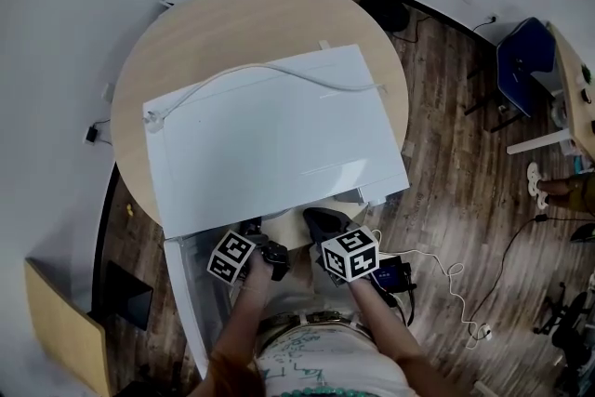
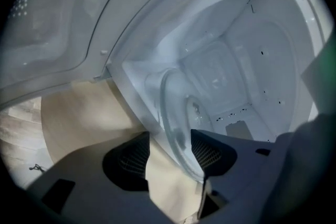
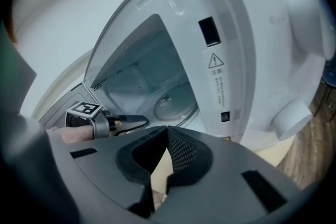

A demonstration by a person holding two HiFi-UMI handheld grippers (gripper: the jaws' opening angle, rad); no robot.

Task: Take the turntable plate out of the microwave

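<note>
A white microwave (image 1: 279, 135) stands on a round wooden table (image 1: 232, 14) with its door (image 1: 191, 293) swung open toward me. In the left gripper view the clear glass turntable plate (image 2: 178, 113) lies in the cavity, and its near rim runs between the wide-open jaws of my left gripper (image 2: 170, 157) without either pad pressing on it. In the head view the left gripper (image 1: 258, 232) sits at the cavity mouth. My right gripper (image 3: 167, 136) is shut on nothing, just outside the opening. Its view shows the plate (image 3: 173, 102) and the left gripper (image 3: 131, 122) reaching in.
The microwave's control panel with two knobs (image 3: 294, 113) is to the right of the cavity. A white cable (image 1: 279, 74) lies across the microwave's top. On the wooden floor are a blue chair (image 1: 521, 60), a fan base (image 1: 386, 9) and loose cables (image 1: 456, 279).
</note>
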